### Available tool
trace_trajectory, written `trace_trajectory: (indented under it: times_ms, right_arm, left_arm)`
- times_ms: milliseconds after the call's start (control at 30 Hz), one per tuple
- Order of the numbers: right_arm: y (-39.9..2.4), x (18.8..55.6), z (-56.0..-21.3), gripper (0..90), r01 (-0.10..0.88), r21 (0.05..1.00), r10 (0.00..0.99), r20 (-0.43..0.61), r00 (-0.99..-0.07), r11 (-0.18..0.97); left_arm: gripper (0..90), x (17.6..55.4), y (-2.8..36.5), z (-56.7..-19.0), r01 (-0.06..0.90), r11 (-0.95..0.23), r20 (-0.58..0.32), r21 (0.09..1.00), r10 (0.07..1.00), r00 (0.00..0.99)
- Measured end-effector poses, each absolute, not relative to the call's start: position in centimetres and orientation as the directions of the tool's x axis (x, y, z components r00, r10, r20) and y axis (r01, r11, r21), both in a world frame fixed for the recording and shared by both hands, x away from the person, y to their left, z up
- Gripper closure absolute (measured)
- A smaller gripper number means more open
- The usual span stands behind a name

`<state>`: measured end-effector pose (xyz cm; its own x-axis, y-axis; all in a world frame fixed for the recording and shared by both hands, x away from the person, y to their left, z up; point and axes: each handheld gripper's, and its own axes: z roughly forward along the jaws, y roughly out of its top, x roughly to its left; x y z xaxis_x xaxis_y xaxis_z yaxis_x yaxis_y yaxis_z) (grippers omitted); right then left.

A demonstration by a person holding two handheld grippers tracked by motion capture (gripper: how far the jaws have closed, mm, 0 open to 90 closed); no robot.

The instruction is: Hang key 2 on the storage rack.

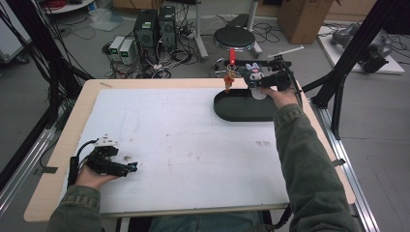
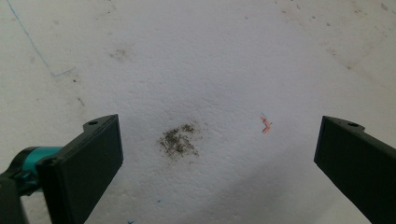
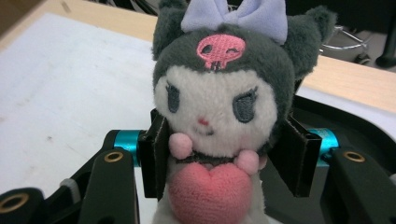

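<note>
The right tool (image 3: 224,158) is clamped on a small grey-and-white plush doll with a lilac bow and pink heart (image 3: 219,116), holding it upright above the black oval plastic tray (image 1: 241,108), probably for setting down inside. The tray looks empty. The left tool (image 1: 126,168) rests on the white worktop (image 1: 193,145), jaws apart.

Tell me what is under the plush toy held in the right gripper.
The plush toy, clamped in the right gripper, hangs above the far end of the black tray. The tray floor seen around it looks bare; the toy's body and the hand hide the part straight below it.
</note>
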<state>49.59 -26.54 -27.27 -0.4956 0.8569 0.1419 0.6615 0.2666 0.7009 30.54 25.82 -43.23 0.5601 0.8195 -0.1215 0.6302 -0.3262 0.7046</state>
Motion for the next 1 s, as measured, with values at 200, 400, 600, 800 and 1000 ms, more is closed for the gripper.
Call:
trace_trajectory:
  times_ms: [200, 400, 600, 800, 1000]
  right_arm:
    - [-26.7, 50.9, -26.7, 44.4, 0.667, 0.695, 0.863, 0.134, -0.488, 0.269]
    - [-26.9, 51.5, -26.4, 44.4, 0.661, 0.714, 0.868, 0.156, -0.471, 0.231]
    - [-27.3, 51.5, -26.2, 44.3, 0.650, 0.735, 0.869, 0.177, -0.462, 0.195]
    - [-27.3, 51.8, -26.4, 44.3, 0.654, 0.736, 0.877, 0.187, -0.442, 0.172]
    - [-27.4, 52.4, -26.6, 44.3, 0.641, 0.759, 0.884, 0.219, -0.413, 0.111]
  left_arm:
    - [1.7, 30.7, 25.7, -43.4, 0.633, -0.341, -0.115, 0.695, 0.817, 0.566]
    - [1.7, 30.7, 25.9, -43.4, 0.632, -0.337, -0.119, 0.698, 0.816, 0.566]
    - [1.7, 30.6, 25.8, -43.3, 0.633, -0.335, -0.122, 0.698, 0.815, 0.566]
    - [1.7, 30.7, 25.9, -43.4, 0.632, -0.338, -0.122, 0.697, 0.813, 0.569]
    - [1.7, 30.7, 25.8, -43.4, 0.636, -0.339, -0.124, 0.693, 0.814, 0.568]
